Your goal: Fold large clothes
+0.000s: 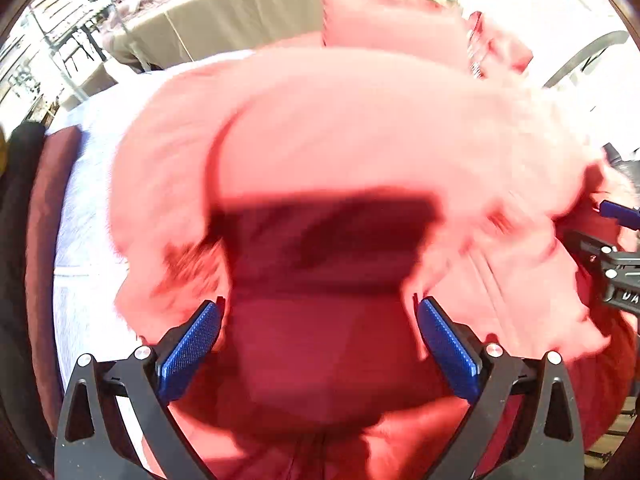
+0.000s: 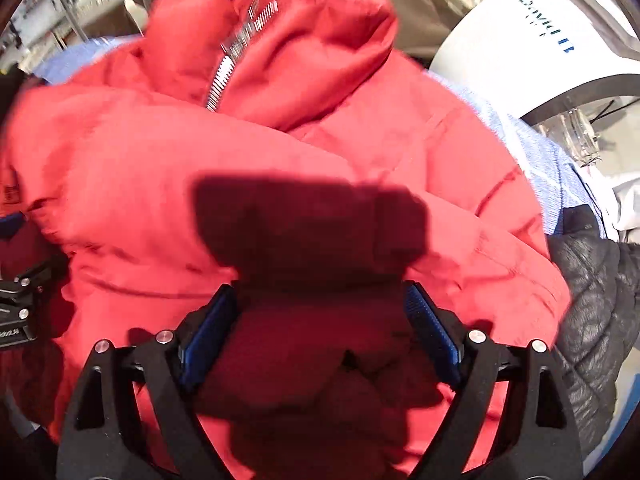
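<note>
A red padded jacket [image 1: 340, 128] fills the left wrist view, blurred, lying bunched on a pale blue cloth [image 1: 84, 208]. It also fills the right wrist view [image 2: 168, 152], with its silver zipper [image 2: 232, 52] and collar at the top. My left gripper [image 1: 320, 308] is open, its blue pads [image 1: 188, 348] wide apart over the shadowed red fabric. My right gripper [image 2: 320, 296] is open too, its blue pads [image 2: 432, 332] apart above the jacket's near edge. Neither holds anything. Each gripper shows at the other view's edge.
A black quilted garment [image 2: 592, 308] lies at the right of the jacket. A white object with blue lettering [image 2: 532, 36] stands at the back right. A beige cloth-covered table [image 1: 224, 12] and metal racks [image 1: 60, 32] stand behind. A dark red edge [image 1: 44, 240] runs down the left.
</note>
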